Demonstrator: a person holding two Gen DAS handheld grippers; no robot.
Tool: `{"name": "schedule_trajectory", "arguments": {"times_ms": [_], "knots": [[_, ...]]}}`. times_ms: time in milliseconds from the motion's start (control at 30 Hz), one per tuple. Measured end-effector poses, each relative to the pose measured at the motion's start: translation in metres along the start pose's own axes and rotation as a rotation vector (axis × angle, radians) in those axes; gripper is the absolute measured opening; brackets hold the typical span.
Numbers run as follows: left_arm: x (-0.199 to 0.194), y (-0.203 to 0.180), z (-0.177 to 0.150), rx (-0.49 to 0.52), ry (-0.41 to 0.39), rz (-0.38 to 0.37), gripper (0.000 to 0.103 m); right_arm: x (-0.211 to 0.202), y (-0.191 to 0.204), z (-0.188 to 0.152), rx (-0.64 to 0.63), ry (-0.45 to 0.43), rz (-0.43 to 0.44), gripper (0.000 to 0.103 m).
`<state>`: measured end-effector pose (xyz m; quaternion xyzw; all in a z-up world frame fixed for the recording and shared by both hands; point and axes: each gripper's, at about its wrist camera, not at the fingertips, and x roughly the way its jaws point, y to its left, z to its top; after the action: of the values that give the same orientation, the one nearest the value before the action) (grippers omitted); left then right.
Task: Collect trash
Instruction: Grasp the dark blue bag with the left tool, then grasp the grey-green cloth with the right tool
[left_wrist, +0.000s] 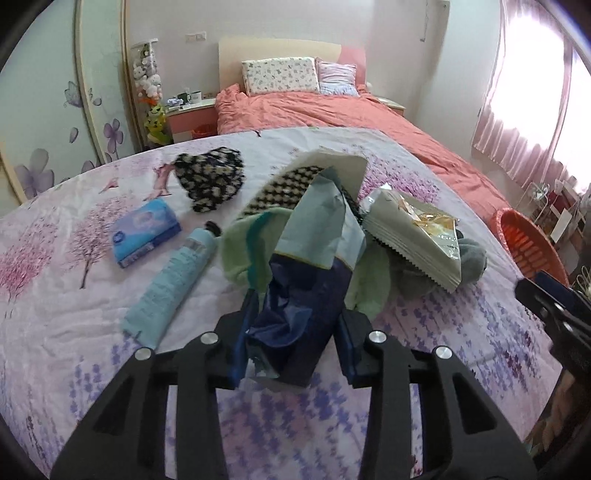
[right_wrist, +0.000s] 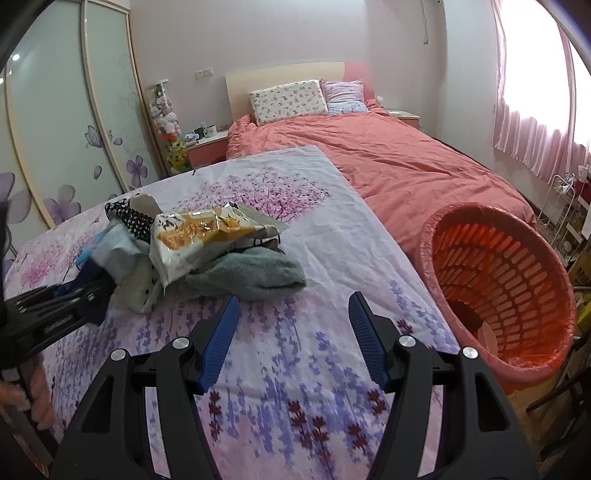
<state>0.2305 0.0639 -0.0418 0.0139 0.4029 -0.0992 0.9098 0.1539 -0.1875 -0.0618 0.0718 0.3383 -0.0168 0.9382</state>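
trash first: our left gripper (left_wrist: 295, 325) clamps the dark blue wrapper (left_wrist: 299, 295) above the floral sheet (left_wrist: 74, 332), while our right gripper (right_wrist: 291, 332) gapes empty between snack bag (right_wrist: 199, 236) and orange basket (right_wrist: 554, 295), likely awaiting it.

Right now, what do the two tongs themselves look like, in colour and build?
Both match: the left tongs and right tongs have matte black angular arms with cut-out slots, round silver pivot bolts, and ribbed blue pads on the fingers. No cables or markings show.
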Motion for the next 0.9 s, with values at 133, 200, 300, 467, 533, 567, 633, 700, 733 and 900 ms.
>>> {"name": "schedule_trajectory", "arguments": {"times_ms": [133, 200, 300, 467, 533, 567, 633, 700, 733, 900], "knots": [[-0.015, 0.014, -0.001, -0.026, -0.026, 0.017, 0.038, 0.012, 0.003, 0.007, 0.011, 0.008, 0.021, 0.062], [-0.024, 0.023, -0.001, -0.039, -0.04, 0.03, 0.038, 0.02, 0.006, 0.013, 0.024, 0.013, 0.035, 0.062], [-0.031, 0.032, -0.001, -0.058, -0.048, 0.041, 0.038, 0.036, 0.011, 0.017, 0.035, 0.04, 0.052, 0.062], [-0.039, 0.041, -0.001, -0.071, -0.058, 0.05, 0.039, 0.054, 0.019, 0.009, 0.004, 0.124, 0.071, 0.024], [-0.041, 0.04, -0.002, -0.07, -0.057, 0.051, 0.039, 0.052, 0.018, 0.003, -0.004, 0.136, 0.081, 0.016], [-0.041, 0.04, -0.002, -0.07, -0.057, 0.049, 0.039, 0.048, 0.018, 0.0, -0.008, 0.128, 0.087, 0.013], [-0.042, 0.038, -0.002, -0.068, -0.057, 0.046, 0.039, 0.039, 0.015, -0.001, -0.014, 0.113, 0.094, 0.011], [-0.044, 0.035, -0.001, -0.063, -0.06, 0.043, 0.039, 0.024, 0.011, -0.002, -0.018, 0.085, 0.097, 0.011], [-0.046, 0.032, -0.001, -0.06, -0.064, 0.042, 0.039, 0.014, 0.009, -0.001, -0.025, 0.061, 0.092, 0.011], [-0.054, 0.017, 0.002, -0.052, -0.077, 0.027, 0.039, -0.022, -0.01, 0.005, -0.025, -0.038, 0.04, 0.011]]}}
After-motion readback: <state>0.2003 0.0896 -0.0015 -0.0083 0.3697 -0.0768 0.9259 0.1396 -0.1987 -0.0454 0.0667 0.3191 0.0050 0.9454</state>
